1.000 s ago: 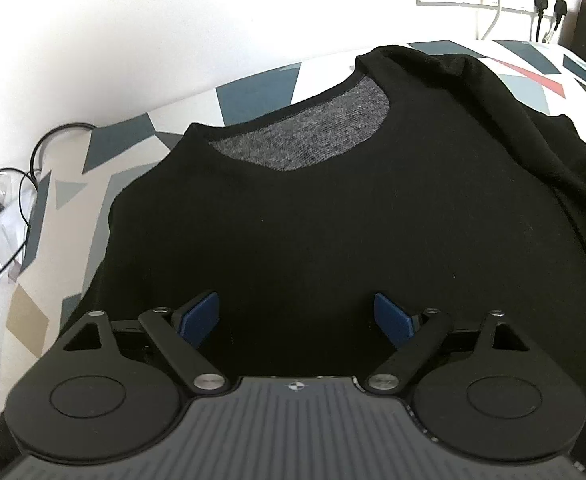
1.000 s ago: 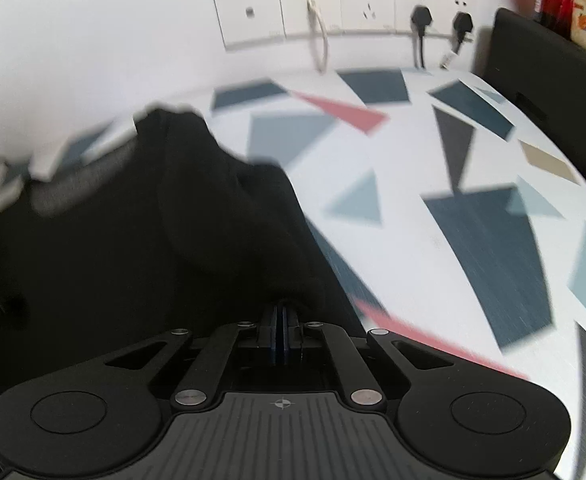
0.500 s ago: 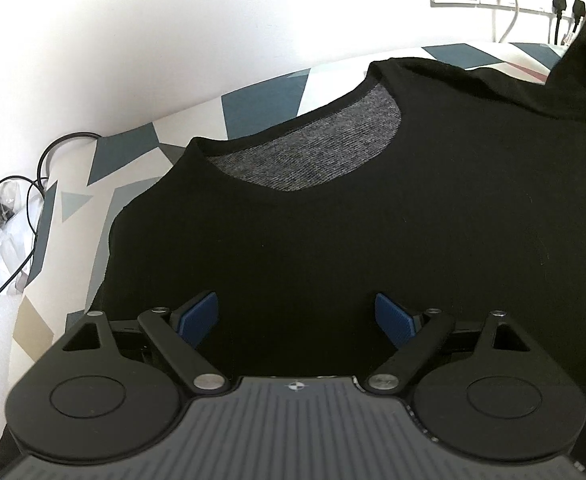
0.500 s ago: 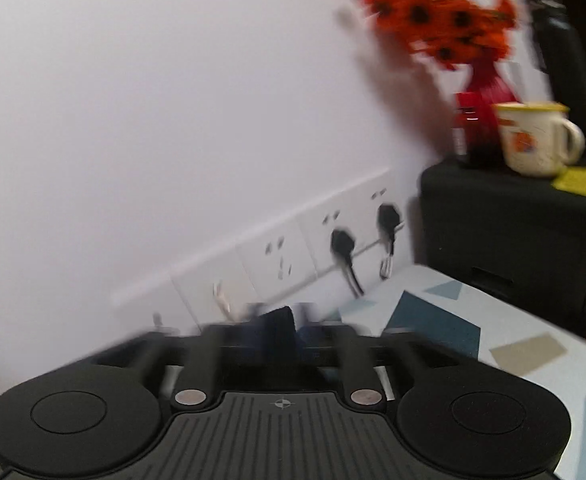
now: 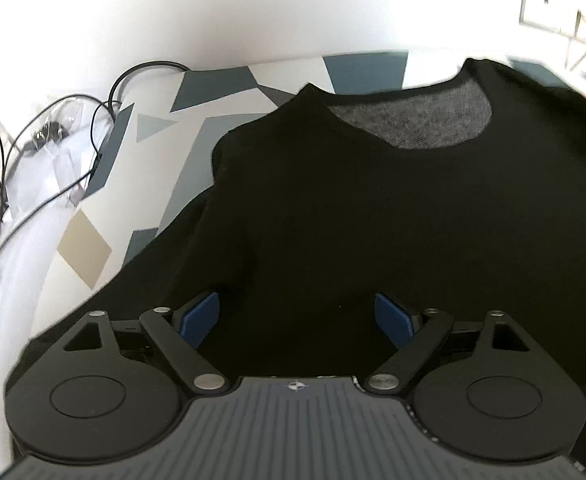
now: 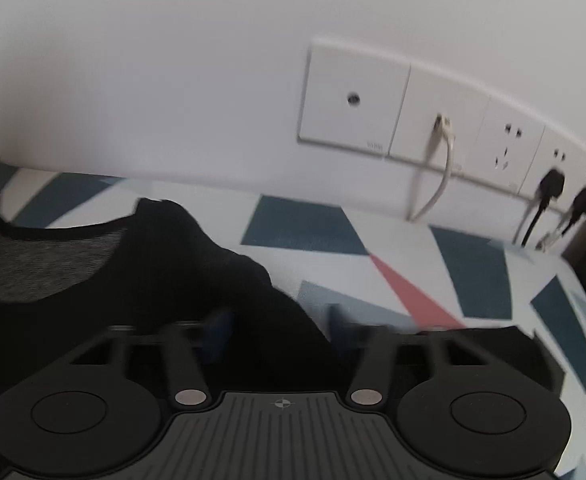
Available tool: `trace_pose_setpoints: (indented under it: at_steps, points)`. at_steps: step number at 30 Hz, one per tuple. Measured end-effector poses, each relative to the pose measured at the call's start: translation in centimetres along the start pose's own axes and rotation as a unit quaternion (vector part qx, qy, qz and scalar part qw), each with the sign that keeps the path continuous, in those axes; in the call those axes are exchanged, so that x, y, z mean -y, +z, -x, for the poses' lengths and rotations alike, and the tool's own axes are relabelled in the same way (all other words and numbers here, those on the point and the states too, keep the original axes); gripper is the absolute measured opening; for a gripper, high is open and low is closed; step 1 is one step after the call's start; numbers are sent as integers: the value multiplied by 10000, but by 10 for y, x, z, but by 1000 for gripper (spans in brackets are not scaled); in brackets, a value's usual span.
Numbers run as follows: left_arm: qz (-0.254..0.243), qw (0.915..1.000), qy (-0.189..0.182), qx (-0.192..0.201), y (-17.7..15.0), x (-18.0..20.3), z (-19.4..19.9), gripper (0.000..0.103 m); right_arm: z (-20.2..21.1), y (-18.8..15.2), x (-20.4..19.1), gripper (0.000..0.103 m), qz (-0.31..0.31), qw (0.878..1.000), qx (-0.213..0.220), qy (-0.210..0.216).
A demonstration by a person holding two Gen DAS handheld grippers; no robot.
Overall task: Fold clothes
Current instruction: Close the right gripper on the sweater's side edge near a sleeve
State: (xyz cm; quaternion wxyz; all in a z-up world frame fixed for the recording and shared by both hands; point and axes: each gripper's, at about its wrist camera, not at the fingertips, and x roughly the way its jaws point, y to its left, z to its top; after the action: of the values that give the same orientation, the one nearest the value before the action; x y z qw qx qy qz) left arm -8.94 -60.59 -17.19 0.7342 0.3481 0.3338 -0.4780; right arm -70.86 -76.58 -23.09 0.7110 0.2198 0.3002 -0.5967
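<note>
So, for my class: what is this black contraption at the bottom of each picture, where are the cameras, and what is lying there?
There is no robot here. A person holds a two-finger gripper in each hand, and a fisheye camera on each looks forward along the fingers. One picture is from the left gripper, open and empty above a black sweater spread on a patterned tablecloth. The other is from the right gripper: its jaws, blurred, have just been closing but stand apart, with sweater fabric showing between them. Nothing is clearly held. Wall sockets are behind.
</note>
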Motion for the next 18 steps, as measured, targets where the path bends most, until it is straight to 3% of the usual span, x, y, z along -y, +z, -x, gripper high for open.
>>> trace_pose_setpoints:
  at_steps: [5,11,14,17,18]
  points:
    - [-100,9998,-37,157,5,9,-4,85,2,-14,27,6,-386,9978,-203,-492]
    - [-455,9957,-663,449,19,45,-12,86,30,-43,94,6,-1072,9863,-441,-1171]
    - [-649,9929,-774,631,27,65,-15,87,43,-60,121,7,-1347,9787,-532,-1452]
    - [-546,9929,-929,511,34,65,-17,87,55,-65,123,20,-1316,9777,-586,-1528]
    - [-480,9925,-1045,413,35,60,-16,87,59,-65,120,32,-1256,9787,-580,-1520]
